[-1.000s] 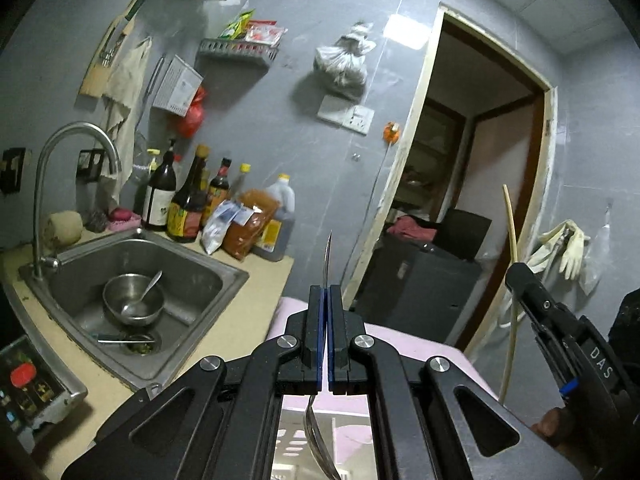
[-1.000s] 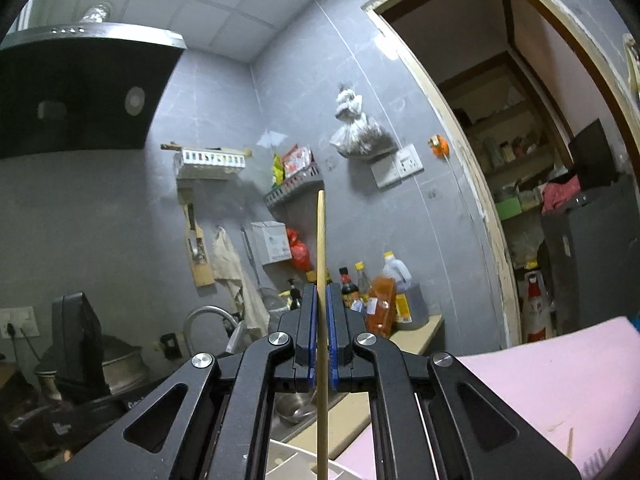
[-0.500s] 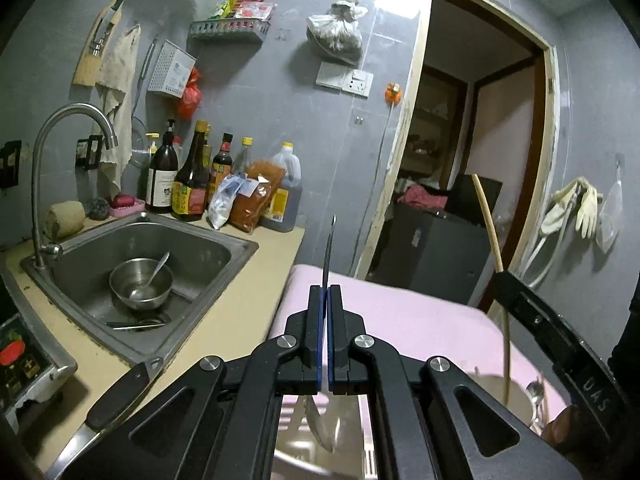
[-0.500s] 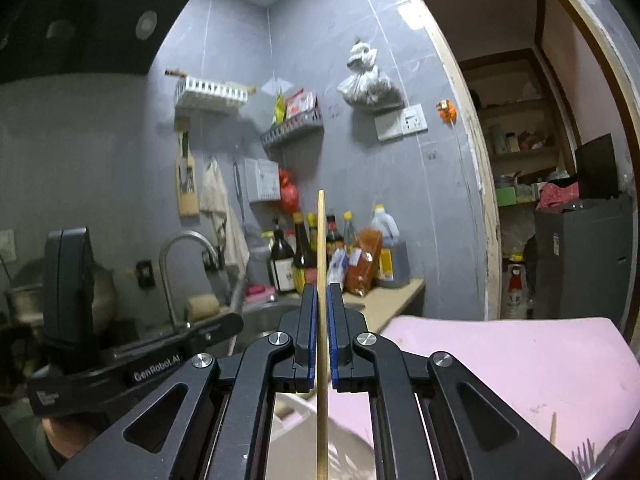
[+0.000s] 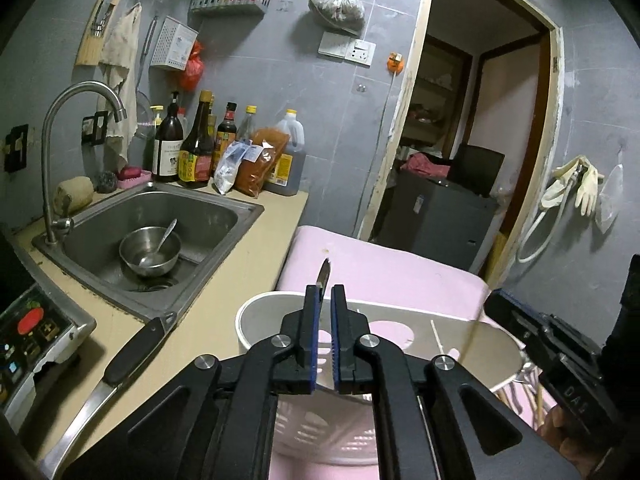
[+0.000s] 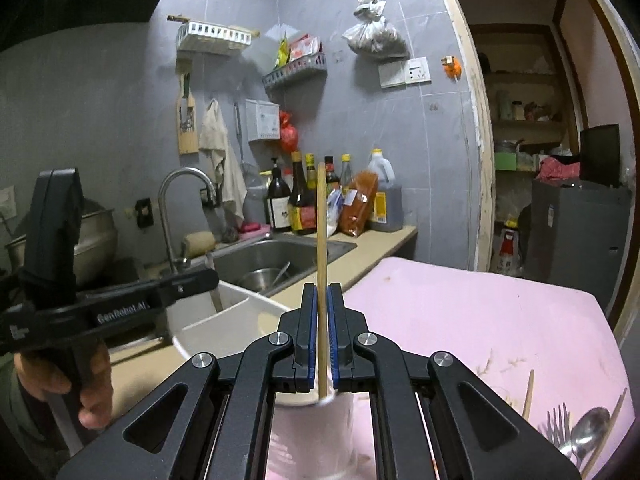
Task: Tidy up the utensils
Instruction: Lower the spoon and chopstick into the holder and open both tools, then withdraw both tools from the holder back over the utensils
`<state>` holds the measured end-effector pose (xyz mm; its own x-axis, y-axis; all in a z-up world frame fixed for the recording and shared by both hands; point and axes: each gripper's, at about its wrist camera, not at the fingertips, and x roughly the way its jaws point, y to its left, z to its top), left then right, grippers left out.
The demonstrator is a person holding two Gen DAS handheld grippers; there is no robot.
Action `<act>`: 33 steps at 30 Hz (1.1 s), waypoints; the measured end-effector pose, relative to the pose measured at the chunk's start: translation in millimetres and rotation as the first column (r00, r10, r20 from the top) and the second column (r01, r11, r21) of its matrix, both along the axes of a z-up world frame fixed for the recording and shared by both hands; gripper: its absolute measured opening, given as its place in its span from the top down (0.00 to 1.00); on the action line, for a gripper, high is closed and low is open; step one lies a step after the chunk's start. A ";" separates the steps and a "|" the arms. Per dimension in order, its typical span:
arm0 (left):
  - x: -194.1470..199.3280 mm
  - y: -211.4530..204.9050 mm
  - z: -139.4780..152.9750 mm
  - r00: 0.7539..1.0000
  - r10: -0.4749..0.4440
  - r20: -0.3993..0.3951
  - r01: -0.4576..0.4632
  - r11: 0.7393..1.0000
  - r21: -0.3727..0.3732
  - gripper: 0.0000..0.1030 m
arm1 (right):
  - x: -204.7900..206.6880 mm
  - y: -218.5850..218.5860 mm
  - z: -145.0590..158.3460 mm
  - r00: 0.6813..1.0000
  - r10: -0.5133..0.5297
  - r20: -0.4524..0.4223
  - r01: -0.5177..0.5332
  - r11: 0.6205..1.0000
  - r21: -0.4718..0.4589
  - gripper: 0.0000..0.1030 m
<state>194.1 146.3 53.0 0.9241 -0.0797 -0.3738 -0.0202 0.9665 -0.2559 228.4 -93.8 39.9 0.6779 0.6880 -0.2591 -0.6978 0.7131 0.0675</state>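
Left gripper jaws just eased apart, narrow gap now; spoon handle tip pokes up past the left pad, bowl end hidden below the jaws, so contact with the pads can't be confirmed. Right gripper pinches a wooden chopstick upright between its blue pads, lower end blurred down over the white holder. Holder sits on the pink mat, right under both grippers; its inside is mostly blocked by the gripper bodies, a thin stick visible inside. Loose utensils lie at the mat's right edge, cut off by the frame; count unclear. Knife on the counter, blade partly cut off. Sink holds a steel bowl. A hand grips the left tool.
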 end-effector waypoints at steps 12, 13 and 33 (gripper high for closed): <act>-17.9 -1.3 16.8 0.998 -0.025 0.063 0.030 0.997 -0.065 0.64 | -14.2 -15.4 13.7 1.000 -0.017 0.022 0.017 1.000 0.011 0.75; -19.3 -2.5 18.9 0.997 -0.031 0.070 0.036 0.997 -0.072 0.62 | -15.7 -17.5 16.1 0.999 -0.022 0.029 0.021 1.000 0.017 0.71; -35.3 -89.5 63.6 0.955 -0.158 0.252 0.163 0.987 0.002 0.04 | -64.0 -125.3 64.5 0.902 -0.345 0.259 0.316 0.937 0.146 0.00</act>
